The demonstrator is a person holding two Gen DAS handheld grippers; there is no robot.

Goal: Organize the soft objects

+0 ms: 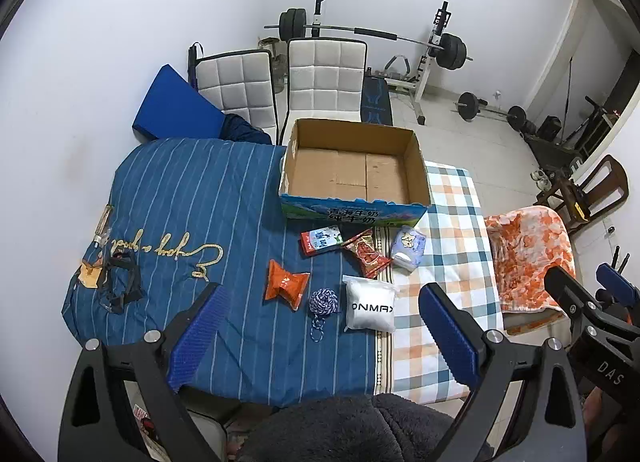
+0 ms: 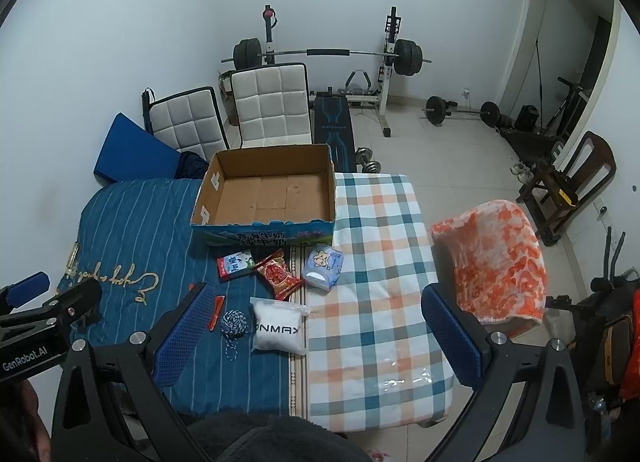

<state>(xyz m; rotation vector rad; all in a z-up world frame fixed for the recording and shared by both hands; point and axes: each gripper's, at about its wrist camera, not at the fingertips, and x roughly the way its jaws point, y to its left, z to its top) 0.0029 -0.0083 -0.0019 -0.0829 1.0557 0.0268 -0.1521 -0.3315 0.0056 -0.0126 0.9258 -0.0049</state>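
An empty cardboard box (image 1: 356, 173) (image 2: 268, 191) stands at the back of the cloth-covered table. In front of it lie soft things: a white ONMAX pouch (image 1: 370, 308) (image 2: 278, 328), a blue-white rope ball (image 1: 323, 302) (image 2: 234, 322), an orange packet (image 1: 286, 284), a red snack bag (image 1: 368, 253) (image 2: 278, 274), a red-and-white pack (image 1: 323, 240) (image 2: 236, 264) and a blue tissue pack (image 1: 408, 248) (image 2: 322, 268). My left gripper (image 1: 320, 336) hovers open above the near edge, over the rope ball and pouch. My right gripper (image 2: 316, 336) hovers open too, nothing between its fingers.
A blue striped cloth (image 1: 180, 197) and a checked cloth (image 2: 380, 262) cover the table. An orange blanket (image 2: 496, 262) drapes a seat at the right. Black straps (image 1: 120, 282) lie at the far left. Two white chairs (image 1: 324, 77) and a barbell rack (image 2: 388, 61) stand behind.
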